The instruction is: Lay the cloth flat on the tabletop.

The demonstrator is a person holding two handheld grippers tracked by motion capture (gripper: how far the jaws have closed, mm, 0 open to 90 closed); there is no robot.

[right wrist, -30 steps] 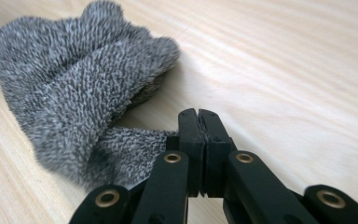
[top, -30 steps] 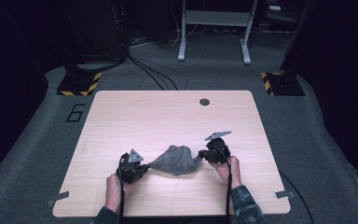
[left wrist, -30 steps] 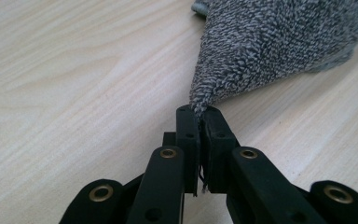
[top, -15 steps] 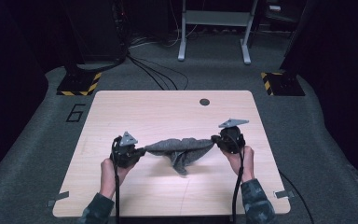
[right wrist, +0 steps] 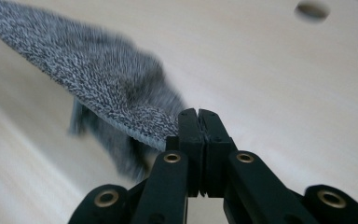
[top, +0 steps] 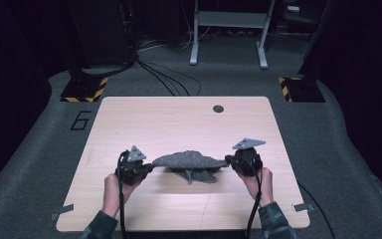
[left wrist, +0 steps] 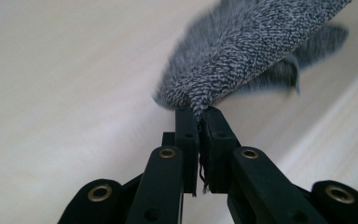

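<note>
Pale wood runs under everything I am working over, a table [top: 179,119] whose near half holds both my hands; at the left, my left hand [top: 112,191] comes in from the near edge with its cable trailing back, and the left gripper [top: 149,167] points right along the tabletop, a grey three-cornered plate on its top; in the left gripper view [left wrist: 199,119] its black jaws are pinched together on a corner of the grey speckled cloth [left wrist: 251,44], a few loose threads hanging down between them; the cloth [top: 191,160] stretches across the gap between my two grippers, near the middle of the table's near half, its top edge drawn out in a long low arc and a folded part sagging beneath it towards the wood; I cannot tell whether that hanging part touches the table; in the right gripper view the cloth [right wrist: 98,70] fans away left and its lower fold is blurred; at the right, the right gripper [top: 228,163] points left, its jaws [right wrist: 199,122] clamped tight on the cloth's other end, my right hand [top: 258,181] behind it; far beyond, a small dark hole [top: 218,108] sits in the tabletop.
</note>
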